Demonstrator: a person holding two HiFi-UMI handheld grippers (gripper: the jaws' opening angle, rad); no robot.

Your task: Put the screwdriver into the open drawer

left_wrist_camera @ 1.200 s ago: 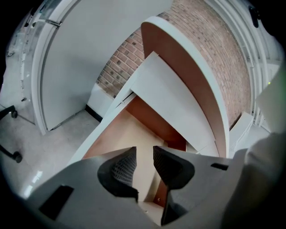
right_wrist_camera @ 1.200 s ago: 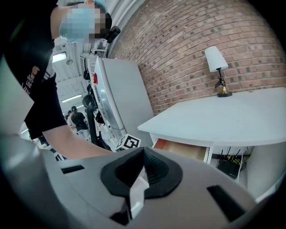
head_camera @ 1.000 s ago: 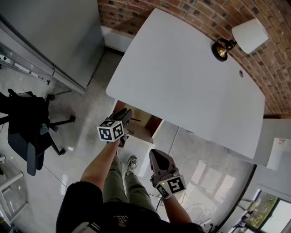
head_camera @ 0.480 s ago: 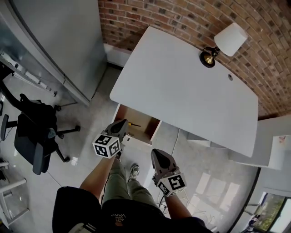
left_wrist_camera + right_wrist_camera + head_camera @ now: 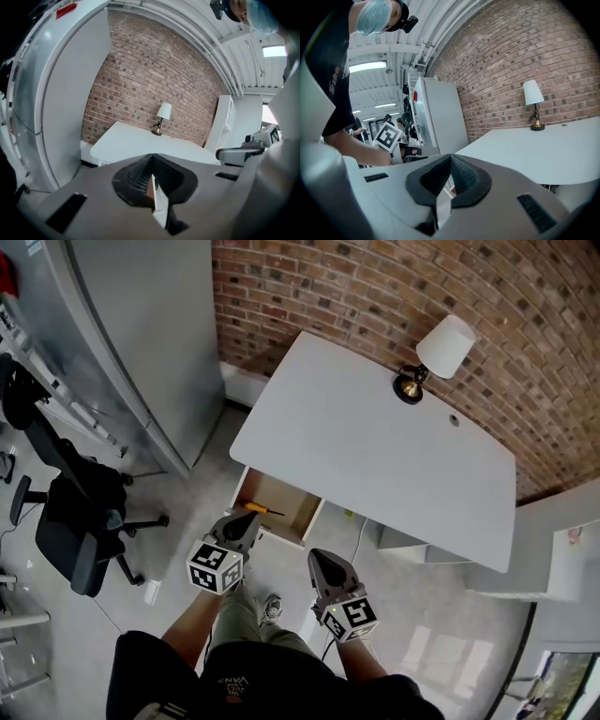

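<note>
The screwdriver (image 5: pixel 262 510), thin with a yellow-orange handle, lies in the open wooden drawer (image 5: pixel 287 503) under the near edge of the white table (image 5: pixel 375 446). My left gripper (image 5: pixel 244 518) hangs just in front of the drawer's near left corner, above it, jaws shut with nothing between them. In the left gripper view the closed left gripper (image 5: pixel 152 163) points over the table (image 5: pixel 140 143). My right gripper (image 5: pixel 322 563) is level with it to the right, over the floor, also shut and empty. The right gripper view shows its jaws pressed together.
A lamp (image 5: pixel 439 351) with a white shade stands at the table's far edge by the brick wall. A grey cabinet (image 5: pixel 141 343) stands left of the table. A black office chair (image 5: pixel 80 521) is on the floor at the left. My legs and a shoe (image 5: pixel 272 607) are below.
Both grippers rose and drew back from the drawer. The left gripper was over the drawer and now hangs in front of it, shut and empty. The screwdriver shows lying in the drawer.
</note>
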